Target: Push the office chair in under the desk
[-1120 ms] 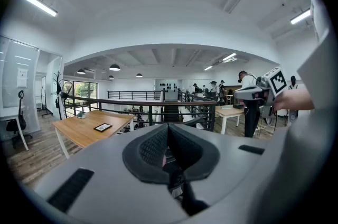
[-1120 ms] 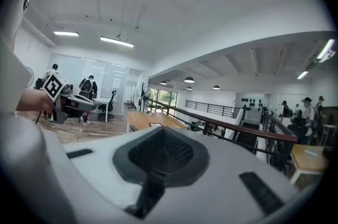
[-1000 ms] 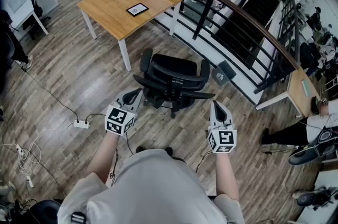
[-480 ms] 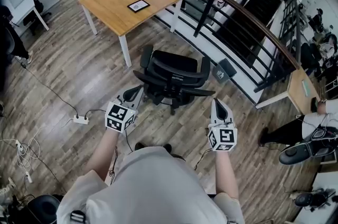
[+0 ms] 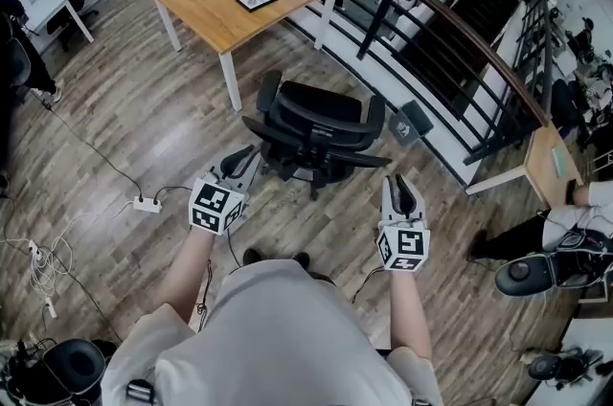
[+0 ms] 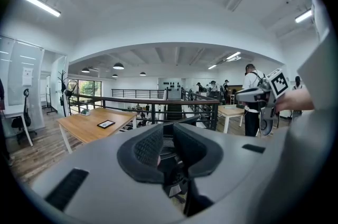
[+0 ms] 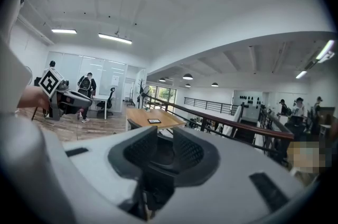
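Between the pads of the left gripper [image 6: 168,136] there is only a narrow gap with nothing in it; its jaws have just been opening a little. On the right gripper [image 7: 165,138] it is much the same: a slim gap, just opened, empty. Both point forward and slightly down, held short of the chair [image 5: 321,131], one toward each end of its back, touching nothing.

Beyond them the chair stands on the wood floor with its back toward the person. It is near the desk [image 5: 220,11] but wholly out from under it, off the near corner and apart from the leg [image 5: 231,93], with the railing [image 5: 431,21] close on its far side.

Several things could likely go wrong from here:
- The chair is not lined up with the space under the desk, so a straight shove would probably drive it into that leg or along toward the railing.
- Uneven pressure from the two grippers may spin the seat rather than roll the base.
- Thin, nearly closed tips could slide off the curved back.
- A power strip [image 5: 147,204] and its cable lie on the floor to the left, a snag for feet stepping forward
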The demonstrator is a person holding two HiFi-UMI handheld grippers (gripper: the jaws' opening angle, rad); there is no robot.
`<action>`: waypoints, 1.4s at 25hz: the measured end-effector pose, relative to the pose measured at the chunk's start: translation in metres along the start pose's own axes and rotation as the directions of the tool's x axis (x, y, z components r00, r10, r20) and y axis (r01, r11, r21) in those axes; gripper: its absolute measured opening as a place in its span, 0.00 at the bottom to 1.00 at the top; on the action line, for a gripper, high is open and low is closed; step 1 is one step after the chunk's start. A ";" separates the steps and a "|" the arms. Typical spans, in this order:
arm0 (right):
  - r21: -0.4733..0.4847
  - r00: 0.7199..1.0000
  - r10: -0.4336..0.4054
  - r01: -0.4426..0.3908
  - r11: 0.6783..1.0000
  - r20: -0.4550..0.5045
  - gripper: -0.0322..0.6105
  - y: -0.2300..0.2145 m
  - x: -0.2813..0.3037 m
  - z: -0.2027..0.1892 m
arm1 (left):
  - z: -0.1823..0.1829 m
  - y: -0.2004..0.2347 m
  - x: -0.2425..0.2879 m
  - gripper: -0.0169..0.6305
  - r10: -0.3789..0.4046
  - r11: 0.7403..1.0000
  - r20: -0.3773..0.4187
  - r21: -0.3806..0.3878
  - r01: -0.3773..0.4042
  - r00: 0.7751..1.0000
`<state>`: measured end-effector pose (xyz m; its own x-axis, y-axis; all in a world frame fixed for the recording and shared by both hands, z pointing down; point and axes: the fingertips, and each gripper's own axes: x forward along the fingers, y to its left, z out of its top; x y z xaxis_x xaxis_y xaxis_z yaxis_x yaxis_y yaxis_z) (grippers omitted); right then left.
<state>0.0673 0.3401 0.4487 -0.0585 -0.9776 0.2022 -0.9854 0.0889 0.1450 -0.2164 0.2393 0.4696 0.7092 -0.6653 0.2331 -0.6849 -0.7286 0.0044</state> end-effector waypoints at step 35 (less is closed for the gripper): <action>-0.049 0.969 0.171 -0.183 0.982 -0.180 0.30 -0.037 0.041 -0.073 | -0.038 -0.012 0.031 0.36 0.122 0.993 -0.107 0.025 -0.120 0.987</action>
<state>0.1129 0.3111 0.5227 -0.1969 -0.8974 0.3949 -0.9492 0.2753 0.1524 -0.1927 0.2338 0.5139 0.5988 -0.7277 0.3344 -0.7605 -0.6476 -0.0474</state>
